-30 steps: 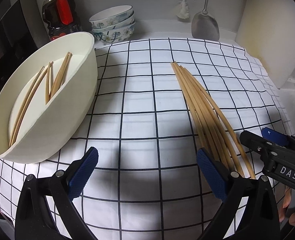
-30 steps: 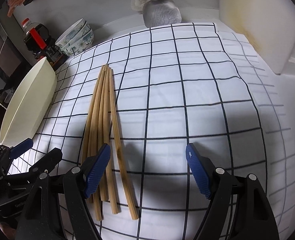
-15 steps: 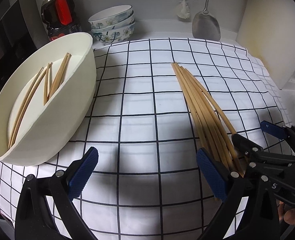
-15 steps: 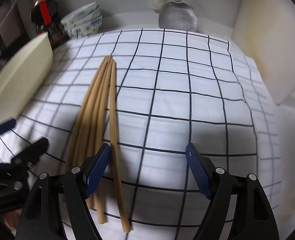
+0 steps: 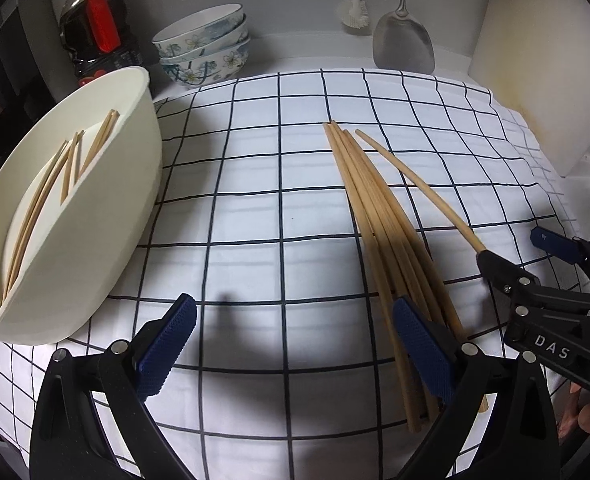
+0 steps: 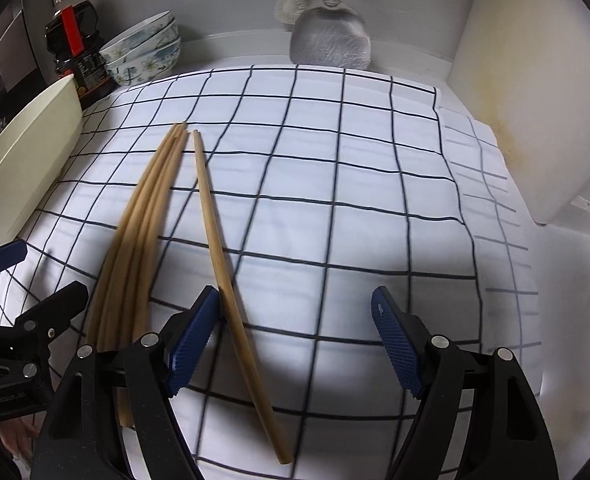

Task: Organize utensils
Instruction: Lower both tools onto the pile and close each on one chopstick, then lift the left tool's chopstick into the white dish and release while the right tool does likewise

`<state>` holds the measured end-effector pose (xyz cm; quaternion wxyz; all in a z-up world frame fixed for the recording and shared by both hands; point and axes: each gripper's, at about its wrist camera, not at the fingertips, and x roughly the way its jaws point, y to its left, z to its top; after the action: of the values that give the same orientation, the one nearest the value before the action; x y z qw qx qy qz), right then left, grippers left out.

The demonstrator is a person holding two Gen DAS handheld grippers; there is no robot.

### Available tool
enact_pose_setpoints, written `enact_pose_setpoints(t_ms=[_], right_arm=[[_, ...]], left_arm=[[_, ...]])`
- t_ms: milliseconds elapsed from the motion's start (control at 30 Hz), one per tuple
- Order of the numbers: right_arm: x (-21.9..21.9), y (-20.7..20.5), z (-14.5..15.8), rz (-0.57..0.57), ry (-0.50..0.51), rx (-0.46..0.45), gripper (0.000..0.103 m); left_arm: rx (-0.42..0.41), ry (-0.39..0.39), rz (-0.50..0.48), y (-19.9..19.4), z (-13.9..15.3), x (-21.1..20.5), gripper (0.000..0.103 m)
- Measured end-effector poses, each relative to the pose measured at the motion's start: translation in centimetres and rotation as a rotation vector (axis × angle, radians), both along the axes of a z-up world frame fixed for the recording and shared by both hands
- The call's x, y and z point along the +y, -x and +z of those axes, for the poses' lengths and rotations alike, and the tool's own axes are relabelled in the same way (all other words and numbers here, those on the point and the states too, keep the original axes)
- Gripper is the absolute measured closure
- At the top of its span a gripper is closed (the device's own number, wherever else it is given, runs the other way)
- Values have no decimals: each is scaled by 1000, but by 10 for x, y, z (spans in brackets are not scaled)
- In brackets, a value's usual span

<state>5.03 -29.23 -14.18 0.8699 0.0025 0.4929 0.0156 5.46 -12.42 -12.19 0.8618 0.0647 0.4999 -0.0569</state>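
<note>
Right gripper (image 6: 295, 344) spread wide, nothing pinched. Left-side blue pad (image 6: 193, 344) touching a single chopstick (image 6: 215, 236) that's split off from the main bundle of chopsticks (image 6: 135, 248), the stick running diagonally through the gap between the pads. Left gripper (image 5: 295, 354) also wide and empty, with its right-hand pad (image 5: 423, 350) sitting over the near ends of the bundle, contact not clear from this angle.

Further out: bundle and loner both flat on the checkered cloth (image 5: 255, 208), far tips almost converging, near ends fanned apart. Cream oval tub (image 5: 95, 240) off to the left at the cloth's edge, already holding a few chopsticks (image 5: 47, 192). Past that, stacked floral bowls (image 5: 205, 50), a dark bottle with a red handle (image 5: 95, 36), a metal spatula (image 5: 403, 46) and a brush (image 5: 353, 10) against the back wall.

Stuff that could go sideways, just guessing:
- closing now with the stick lying diagonal between the pads, probably twisting or rolling it out instead of gripping
- round, thin stick on soft cloth, easy to pinch fabric along with it and drag the whole cloth
- both grippers crowded around the same near ends, decent chance of bumping each other or scattering the bundle
- pad nudging the stick further, possibly rolling it toward the cloth's front edge
</note>
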Motion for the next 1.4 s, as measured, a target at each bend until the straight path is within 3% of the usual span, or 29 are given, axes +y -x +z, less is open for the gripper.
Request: enact_pose_setpoints(t_ms=[267, 433, 567, 633, 833, 933, 1000, 1067, 1100, 1167, 1400], right_arm=[[-11, -2, -1, 7, 1, -13, 29], [-7, -7, -1, 25, 7, -24, 29], [-1, -18, -1, 54, 16, -32, 29], [-1, -23, -2, 62, -3, -28, 29], [9, -30, -1, 135, 30, -55, 31], [9, -28, 0, 149, -7, -50, 44], [15, -25, 2, 183, -5, -55, 66], [24, -23, 3, 216, 2, -54, 83], [27, -22, 4, 225, 3, -52, 94], [29, -22, 4, 214, 9, -46, 97], [15, -11, 11, 111, -135, -23, 97]], left_arm=[[25, -41, 19, -6, -12, -6, 5], [57, 16, 77, -18, -14, 2, 6], [46, 6, 90, -27, -14, 1, 6], [42, 12, 80, -31, -13, -1, 11], [26, 37, 39, -34, -6, -7, 48], [23, 43, 28, -34, -5, -8, 68], [26, 46, 24, -34, -4, -9, 85], [31, 49, 12, -33, -4, -10, 96], [32, 47, 7, -33, -4, -11, 96], [34, 48, 0, -31, -5, -10, 96], [70, 84, -27, -19, 0, 0, 96]])
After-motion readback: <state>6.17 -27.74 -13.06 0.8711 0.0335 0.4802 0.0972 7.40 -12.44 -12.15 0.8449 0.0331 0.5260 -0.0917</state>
